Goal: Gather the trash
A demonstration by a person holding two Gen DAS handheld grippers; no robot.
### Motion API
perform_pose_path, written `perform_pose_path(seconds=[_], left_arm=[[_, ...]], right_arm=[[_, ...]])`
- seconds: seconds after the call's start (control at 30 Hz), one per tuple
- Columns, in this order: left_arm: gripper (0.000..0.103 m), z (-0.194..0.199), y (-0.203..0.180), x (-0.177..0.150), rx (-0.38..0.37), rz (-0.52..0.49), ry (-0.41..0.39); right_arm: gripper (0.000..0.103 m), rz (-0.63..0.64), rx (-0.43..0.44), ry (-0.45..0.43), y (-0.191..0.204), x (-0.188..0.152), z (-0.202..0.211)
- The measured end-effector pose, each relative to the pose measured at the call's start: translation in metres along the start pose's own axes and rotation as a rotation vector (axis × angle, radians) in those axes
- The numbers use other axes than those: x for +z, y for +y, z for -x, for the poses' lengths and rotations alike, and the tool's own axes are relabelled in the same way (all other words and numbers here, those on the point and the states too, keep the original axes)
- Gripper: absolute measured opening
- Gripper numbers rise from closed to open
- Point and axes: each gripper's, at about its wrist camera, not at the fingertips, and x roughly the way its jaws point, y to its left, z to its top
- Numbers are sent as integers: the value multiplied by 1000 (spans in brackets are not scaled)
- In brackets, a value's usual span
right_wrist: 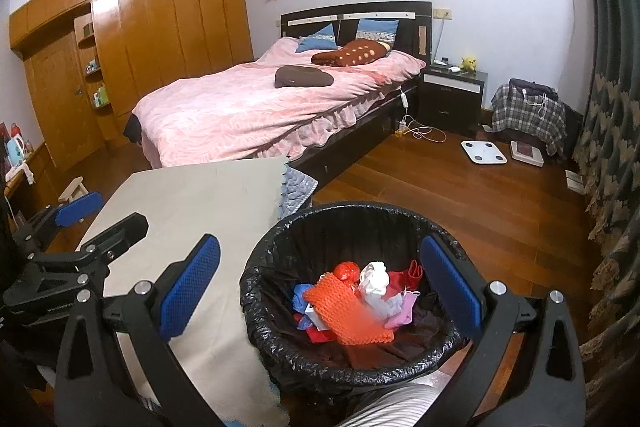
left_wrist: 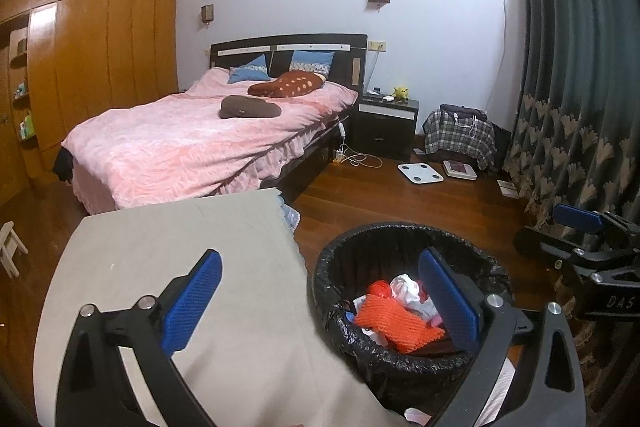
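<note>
A round bin lined with a black bag stands on the wooden floor beside a low table. Inside lie an orange foam net, a red ball-like piece, crumpled white paper and pink and blue scraps. My right gripper hangs open above the bin with nothing between its blue pads. My left gripper is open too, straddling the table edge and the bin's rim, and holds nothing. The orange net shows in the left wrist view as well. Each gripper appears at the edge of the other's view.
The table under a beige cloth sits left of the bin. Beyond it stands a bed with a pink cover, a dark nightstand, two scales on the floor, a plaid-covered pile and dark curtains on the right.
</note>
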Motion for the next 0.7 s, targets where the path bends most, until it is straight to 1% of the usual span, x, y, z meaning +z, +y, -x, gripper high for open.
perform_pose_path(seconds=[0.7], left_arm=[[97, 2, 2, -1, 11, -7, -7]], right_arm=[[98, 2, 7, 0, 3, 0, 1]])
